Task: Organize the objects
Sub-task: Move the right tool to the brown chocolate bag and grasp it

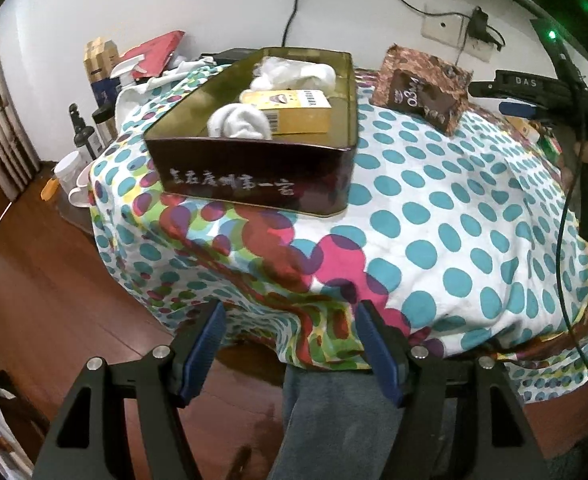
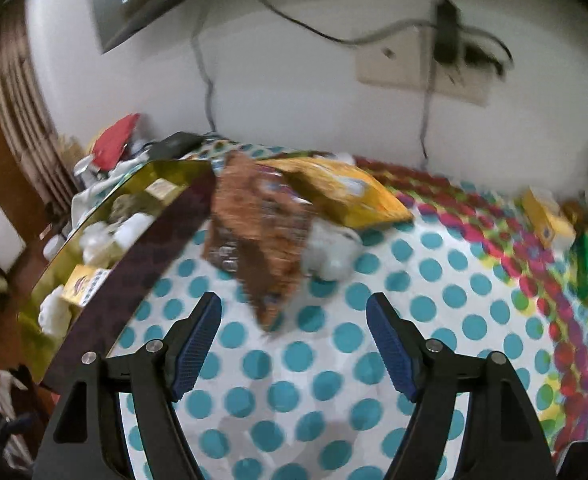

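Both hand-held grippers, left (image 1: 290, 310) and right (image 2: 294, 304), hang released over the dotted cloth (image 1: 434, 216); the brown packet (image 2: 262, 232) lies just right of the tin (image 1: 254, 168).

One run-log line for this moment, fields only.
left gripper: open, empty | right gripper: open, empty | brown packet: on cloth beside tin | tin: holds yellow box

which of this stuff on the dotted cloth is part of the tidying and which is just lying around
Part of the job:
- dark tin box
- white socks and yellow carton already in it
- brown patterned packet, loose on the cloth
- yellow packet and white bundle behind it

Just lying about:
- spray bottle and red folder
- white mugs
- wall socket and cables
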### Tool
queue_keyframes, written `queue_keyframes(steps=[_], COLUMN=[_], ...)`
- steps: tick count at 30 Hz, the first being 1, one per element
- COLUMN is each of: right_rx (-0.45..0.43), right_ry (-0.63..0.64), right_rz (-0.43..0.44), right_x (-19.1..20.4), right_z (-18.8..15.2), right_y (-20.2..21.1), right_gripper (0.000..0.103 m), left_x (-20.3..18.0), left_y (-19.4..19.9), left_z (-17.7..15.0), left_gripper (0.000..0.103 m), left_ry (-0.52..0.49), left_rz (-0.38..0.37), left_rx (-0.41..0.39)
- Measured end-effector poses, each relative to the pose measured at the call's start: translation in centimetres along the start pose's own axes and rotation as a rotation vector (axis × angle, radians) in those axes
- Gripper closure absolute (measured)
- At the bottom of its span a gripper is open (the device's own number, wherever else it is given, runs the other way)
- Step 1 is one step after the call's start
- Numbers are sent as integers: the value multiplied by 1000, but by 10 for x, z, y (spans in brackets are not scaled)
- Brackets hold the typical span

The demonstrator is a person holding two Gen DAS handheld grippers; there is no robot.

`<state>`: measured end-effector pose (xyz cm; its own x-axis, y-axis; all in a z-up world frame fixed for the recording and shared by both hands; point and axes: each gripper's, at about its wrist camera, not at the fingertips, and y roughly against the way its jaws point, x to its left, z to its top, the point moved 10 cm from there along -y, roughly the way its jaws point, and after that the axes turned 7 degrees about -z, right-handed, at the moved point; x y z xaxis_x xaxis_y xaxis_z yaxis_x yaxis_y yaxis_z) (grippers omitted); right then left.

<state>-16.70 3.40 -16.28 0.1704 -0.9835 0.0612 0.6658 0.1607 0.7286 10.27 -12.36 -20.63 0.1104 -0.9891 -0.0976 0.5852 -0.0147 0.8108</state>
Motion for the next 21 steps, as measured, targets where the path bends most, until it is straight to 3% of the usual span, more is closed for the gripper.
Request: queue_keyframes(steps=[5, 15, 21], right_rx=[12, -12, -29], right_ry=[-56, 25, 90], right_rz=[75, 193, 240], right_x=[-6, 31, 51], right_z=[3, 25, 31], right_y=[-24, -47, -50], right_gripper=[30, 30, 28], left_x=[-15, -49, -55], left_y=[-3, -9, -15], left_z=[7, 22, 25], left_gripper=[34, 34, 34], left_ry=[-60, -165, -180], left_rz=[27, 26, 19], left_rx=[1, -18, -12])
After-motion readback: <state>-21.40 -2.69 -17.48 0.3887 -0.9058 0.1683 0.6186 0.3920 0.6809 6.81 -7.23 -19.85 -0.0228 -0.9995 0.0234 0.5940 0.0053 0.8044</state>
